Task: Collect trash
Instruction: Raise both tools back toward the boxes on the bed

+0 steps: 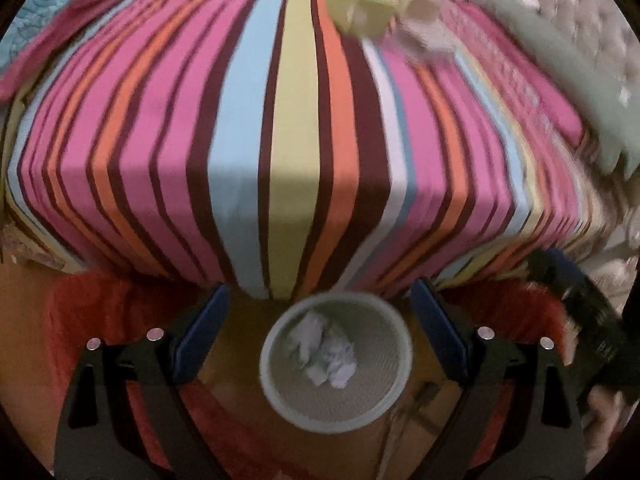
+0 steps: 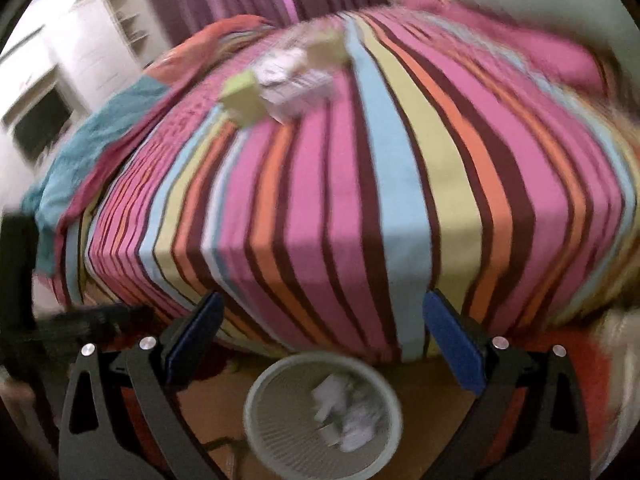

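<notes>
Crumpled white paper [image 1: 324, 354] already down in the mesh bin [image 1: 402, 334] — bin on the floor at the foot of the bed, seen from above in both wrist views. More trash left on the bedspread [image 1: 248, 128]: a yellow-green carton [image 1: 362, 10] and a pale crumpled wad [image 1: 426, 24] just beside it, possibly touching, well apart from the bin toward the far end. Same cluster in the right view — green box [image 2: 242, 98], white wad [image 2: 292, 80], another tan-green piece [image 2: 326, 50] behind; blur hides exact contact.

Left gripper [image 1: 320, 332] jaws wide apart, nothing between them but the bin below. Right gripper [image 2: 322, 344] same: spread wide, empty, over the bin.

Step, as judged: between drops, partway done. Next move likely calls for a reach across the bed to that cluster, then a carry back over the rim.

Materials: paper light, crushable, irregular; carton boxy, thin card, prone to dent under a hard pinch. Bin round, pale rim, fine mesh wall. Bedspread soft striped fabric, pulled taut over the corner — could give under a downward press. Red rug [image 1: 100, 320] around the bin, fuzzy. Blue finger pads [image 1: 202, 334] flat, rubbery-looking.
</notes>
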Action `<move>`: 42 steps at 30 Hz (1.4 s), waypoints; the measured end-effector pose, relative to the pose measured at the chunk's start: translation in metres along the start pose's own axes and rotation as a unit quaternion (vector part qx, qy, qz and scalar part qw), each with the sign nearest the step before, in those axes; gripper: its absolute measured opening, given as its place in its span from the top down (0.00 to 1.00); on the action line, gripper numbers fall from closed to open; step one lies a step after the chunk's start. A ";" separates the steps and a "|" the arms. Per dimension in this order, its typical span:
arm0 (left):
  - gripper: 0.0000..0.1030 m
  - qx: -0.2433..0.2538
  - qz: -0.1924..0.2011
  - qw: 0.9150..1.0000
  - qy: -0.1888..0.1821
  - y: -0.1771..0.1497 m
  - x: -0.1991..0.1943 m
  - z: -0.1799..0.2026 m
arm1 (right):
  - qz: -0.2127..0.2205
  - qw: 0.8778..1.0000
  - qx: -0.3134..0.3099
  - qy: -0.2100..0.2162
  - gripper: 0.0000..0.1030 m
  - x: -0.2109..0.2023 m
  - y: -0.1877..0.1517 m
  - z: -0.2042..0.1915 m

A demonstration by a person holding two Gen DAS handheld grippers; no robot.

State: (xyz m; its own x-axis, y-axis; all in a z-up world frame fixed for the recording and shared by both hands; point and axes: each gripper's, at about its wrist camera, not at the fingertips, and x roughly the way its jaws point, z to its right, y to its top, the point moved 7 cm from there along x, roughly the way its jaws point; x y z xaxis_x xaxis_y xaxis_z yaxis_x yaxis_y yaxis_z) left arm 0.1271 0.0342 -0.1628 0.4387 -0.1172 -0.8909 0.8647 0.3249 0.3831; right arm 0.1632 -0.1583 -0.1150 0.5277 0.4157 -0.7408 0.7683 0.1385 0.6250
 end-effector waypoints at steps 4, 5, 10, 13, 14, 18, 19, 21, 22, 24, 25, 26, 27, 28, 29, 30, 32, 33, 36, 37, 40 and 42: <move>0.13 -0.023 0.018 0.999 -0.028 0.027 -0.009 0.005 | 0.017 0.999 -0.040 0.010 0.08 0.001 0.019 -0.015; 0.13 -0.029 0.024 0.999 -0.031 0.037 -0.011 0.006 | 0.018 0.999 -0.047 0.012 0.08 0.003 0.024 -0.018; 0.13 -0.047 0.043 0.997 -0.039 0.076 -0.015 0.015 | 0.027 0.996 -0.084 0.012 0.08 0.011 0.046 -0.026; 0.13 -0.058 0.051 0.996 -0.038 0.103 -0.015 0.019 | 0.028 0.995 -0.095 0.015 0.08 0.016 0.061 -0.027; 0.13 -0.065 0.052 0.996 -0.036 0.113 -0.012 0.021 | 0.029 0.995 -0.098 0.015 0.08 0.018 0.066 -0.027; 0.13 -0.082 0.048 0.995 -0.038 0.143 -0.002 0.024 | 0.028 0.993 -0.111 0.013 0.08 0.031 0.084 -0.027; 0.13 -0.085 0.047 0.995 -0.038 0.152 0.000 0.025 | 0.027 0.993 -0.113 0.013 0.08 0.034 0.088 -0.026; 0.13 -0.089 0.044 0.994 -0.037 0.164 0.007 0.026 | 0.024 0.993 -0.119 0.012 0.08 0.042 0.094 -0.025; 0.13 -0.091 0.042 0.994 -0.038 0.171 0.011 0.027 | 0.022 0.992 -0.121 0.012 0.08 0.045 0.096 -0.024; 0.13 -0.091 0.036 0.995 -0.035 0.183 0.019 0.029 | 0.019 0.992 -0.127 0.013 0.08 0.054 0.103 -0.023; 0.13 -0.091 0.034 0.995 -0.033 0.190 0.023 0.031 | 0.018 0.991 -0.130 0.013 0.08 0.056 0.105 -0.023; 0.13 -0.091 0.031 0.995 -0.031 0.195 0.027 0.033 | 0.017 0.991 -0.133 0.014 0.08 0.061 0.109 -0.023; 0.13 -0.091 0.029 0.995 -0.030 0.201 0.030 0.034 | 0.016 0.991 -0.135 0.015 0.08 0.064 0.112 -0.022; 0.13 -0.090 0.027 0.995 -0.029 0.204 0.033 0.036 | 0.014 0.990 -0.137 0.016 0.08 0.067 0.114 -0.022; 0.13 -0.090 0.026 0.995 -0.027 0.208 0.036 0.037 | 0.013 0.990 -0.140 0.017 0.08 0.070 0.117 -0.022; 0.13 -0.091 0.024 0.995 -0.025 0.214 0.039 0.039 | 0.010 0.990 -0.142 0.018 0.08 0.073 0.120 -0.022; 0.13 -0.096 0.024 0.995 -0.021 0.226 0.046 0.040 | 0.007 0.989 -0.148 0.020 0.08 0.079 0.126 -0.023; 0.13 -0.099 0.024 0.995 -0.019 0.230 0.048 0.040 | 0.006 0.988 -0.150 0.021 0.08 0.081 0.129 -0.023; 0.13 -0.106 0.021 0.994 -0.011 0.243 0.056 0.040 | 0.004 0.988 -0.152 0.026 0.08 0.088 0.137 -0.024; 0.13 -0.106 0.019 0.994 -0.006 0.247 0.060 0.040 | 0.003 0.988 -0.152 0.026 0.08 0.091 0.139 -0.024; 0.13 -0.106 0.010 0.994 0.003 0.256 0.072 0.041 | -0.005 0.988 -0.152 0.027 0.08 0.102 0.146 -0.023; 0.13 -0.106 0.004 0.994 0.008 0.259 0.079 0.040 | -0.008 0.987 -0.155 0.034 0.08 0.108 0.149 -0.025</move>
State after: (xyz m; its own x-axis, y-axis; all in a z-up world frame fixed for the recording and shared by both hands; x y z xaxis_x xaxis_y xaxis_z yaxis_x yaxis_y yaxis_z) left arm 0.3953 0.0714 -0.1245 0.4392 -0.0997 -0.8928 0.7895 0.5171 0.3307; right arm 0.3259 -0.0703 -0.0961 0.4831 0.4697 -0.7389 0.6226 0.4091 0.6671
